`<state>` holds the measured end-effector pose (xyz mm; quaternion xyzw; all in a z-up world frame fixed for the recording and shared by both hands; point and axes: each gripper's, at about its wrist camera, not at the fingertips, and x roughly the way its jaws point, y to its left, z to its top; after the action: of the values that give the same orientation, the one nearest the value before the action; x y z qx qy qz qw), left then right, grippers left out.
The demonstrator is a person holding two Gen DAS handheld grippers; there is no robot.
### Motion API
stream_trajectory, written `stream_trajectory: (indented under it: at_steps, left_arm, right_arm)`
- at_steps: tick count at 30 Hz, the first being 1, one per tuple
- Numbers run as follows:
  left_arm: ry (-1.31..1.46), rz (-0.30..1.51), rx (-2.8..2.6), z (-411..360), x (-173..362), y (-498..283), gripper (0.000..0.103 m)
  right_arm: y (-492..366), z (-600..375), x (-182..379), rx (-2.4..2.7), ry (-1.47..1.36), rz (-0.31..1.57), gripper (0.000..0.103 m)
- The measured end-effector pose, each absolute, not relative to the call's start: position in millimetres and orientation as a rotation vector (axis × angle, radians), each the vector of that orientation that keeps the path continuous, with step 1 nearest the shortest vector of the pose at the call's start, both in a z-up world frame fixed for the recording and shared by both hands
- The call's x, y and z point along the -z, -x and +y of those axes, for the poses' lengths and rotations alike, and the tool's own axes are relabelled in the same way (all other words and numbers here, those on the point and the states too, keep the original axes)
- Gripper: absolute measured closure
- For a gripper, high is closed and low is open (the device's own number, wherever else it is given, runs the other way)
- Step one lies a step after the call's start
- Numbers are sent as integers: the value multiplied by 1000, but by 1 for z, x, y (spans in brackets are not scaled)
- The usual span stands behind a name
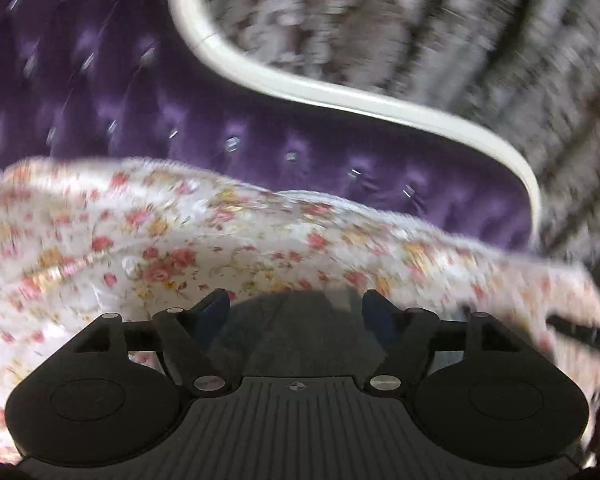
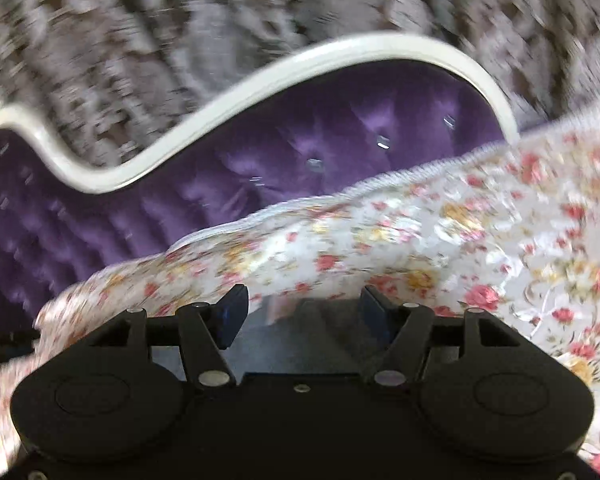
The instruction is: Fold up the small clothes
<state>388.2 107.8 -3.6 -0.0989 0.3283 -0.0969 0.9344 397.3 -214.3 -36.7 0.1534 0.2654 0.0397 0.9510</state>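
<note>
A: What fills the two wrist views?

B: Biggest first: a patterned grey and brown curtain hangs across the back, blurred. In front of it stands a purple tufted headboard with a curved white frame. Nearest the cameras, a white cloth with pink and yellow flowers spreads in soft waves, with a stitched hem along its far edge.

A: Where exactly is the cloth?

B: It lies right in front of and around both tools, between them and the headboard. In the left view it runs from the left edge to the right edge; in the right view the cloth rises toward the right. What it rests on is hidden under it.

A: And the grippers?

B: The left gripper has its jaws standing wide, with only a dark shadowed fold showing between them; the pads press on nothing. The right gripper is the same: jaws wide apart, cloth just beyond the tips, nothing pinched.

A: Which step is this?

B: It looks like a release point in a fold: the cloth is laid down and both tools are free.

A: What does the next move call for?

B: Probably picking a fresh pair of edge points, likely along that hem, and closing on a single layer at matching spots so the next fold lands square.
</note>
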Motion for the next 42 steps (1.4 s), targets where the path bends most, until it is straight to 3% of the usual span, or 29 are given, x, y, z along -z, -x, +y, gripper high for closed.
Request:
stream_trajectory:
  at_steps: [7,12,13,21,30,35,42]
  left_arm:
    - [-102,676,296,54,23,-341,28]
    - [-138,771,227,55,55,-352,28]
    - [-129,793,215,60,62,-354,23]
    - [-84,795,223,66,71,-356,15]
    - [-74,808,210,65,72,-360,13]
    - [-82,820,212,65,70,-363,12]
    - [-45,807,211,59,42,-342,13]
  right_arm:
    - [-357,-132,41,-250,-1,562,36]
    - [-359,-101,64,-275,154,639,36]
    - [-363,-104,69,-245,171,652,36]
    - [-380,-168,79,-67,3,667,34]
    - [-323,-144,49,-161,30,565,30]
    - [-312,-114,77,-161,171,668,28]
    - [-291,-129,58,-157,54,631,25]
